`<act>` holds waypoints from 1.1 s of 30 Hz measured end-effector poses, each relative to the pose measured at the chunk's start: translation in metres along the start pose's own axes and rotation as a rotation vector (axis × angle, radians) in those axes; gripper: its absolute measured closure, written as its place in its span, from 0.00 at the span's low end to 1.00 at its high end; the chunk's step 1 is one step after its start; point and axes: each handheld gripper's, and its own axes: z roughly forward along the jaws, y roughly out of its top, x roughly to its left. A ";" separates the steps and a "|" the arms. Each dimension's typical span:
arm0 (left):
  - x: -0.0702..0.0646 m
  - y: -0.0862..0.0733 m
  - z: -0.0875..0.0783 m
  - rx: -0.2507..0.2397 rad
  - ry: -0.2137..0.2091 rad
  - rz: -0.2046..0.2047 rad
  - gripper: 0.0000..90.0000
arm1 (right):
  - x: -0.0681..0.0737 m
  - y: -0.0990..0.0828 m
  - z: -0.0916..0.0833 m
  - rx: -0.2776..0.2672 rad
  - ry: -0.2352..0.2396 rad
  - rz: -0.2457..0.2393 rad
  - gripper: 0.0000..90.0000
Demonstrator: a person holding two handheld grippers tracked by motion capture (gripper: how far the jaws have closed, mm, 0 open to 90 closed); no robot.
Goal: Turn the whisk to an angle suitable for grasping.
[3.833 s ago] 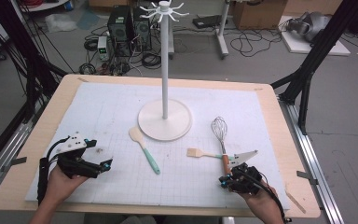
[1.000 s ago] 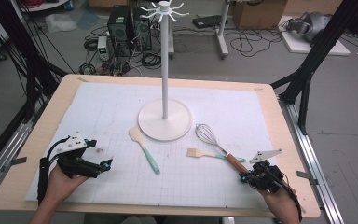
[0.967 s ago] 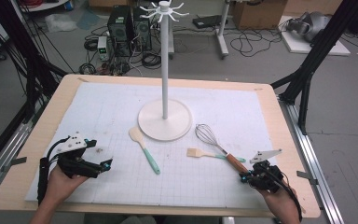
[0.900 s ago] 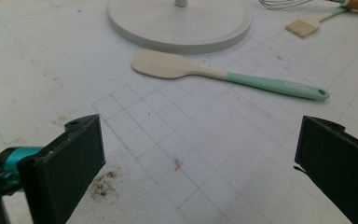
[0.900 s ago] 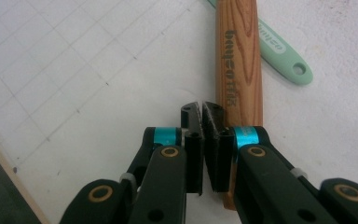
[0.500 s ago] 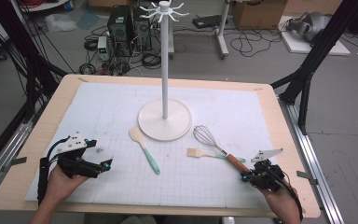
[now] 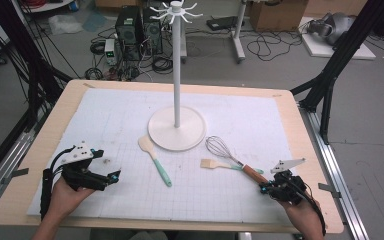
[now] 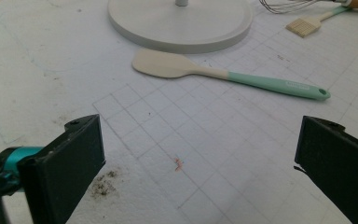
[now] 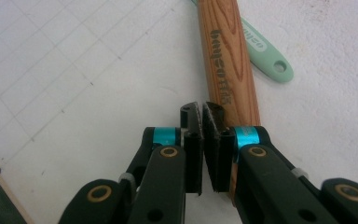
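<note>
Just beside right gripper [image 9: 201, 116]: whisk handle [image 9: 223, 65].

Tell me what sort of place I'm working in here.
Probably a lab or workshop data-recording bench, not a kitchen: a gridded mat on a wooden table, black frame struts, and computer towers and cables on the floor.

The mat [image 7: 105, 130] is white with thin grey squares. The spatula [image 8: 223, 74] is cream and mint green. The whisk handle [image 9: 223, 60] looks like brown wood.
</note>
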 end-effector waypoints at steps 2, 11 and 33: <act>0.000 0.000 0.000 -0.001 0.000 -0.001 0.02 | 0.000 0.000 0.000 -0.001 0.003 0.000 0.95; 0.001 -0.001 0.000 0.003 0.001 -0.002 0.02 | 0.003 0.006 -0.003 -0.054 0.039 -0.020 0.86; 0.003 -0.004 -0.007 -0.007 0.018 -0.014 0.02 | -0.003 0.027 -0.013 -0.217 0.103 -0.013 0.35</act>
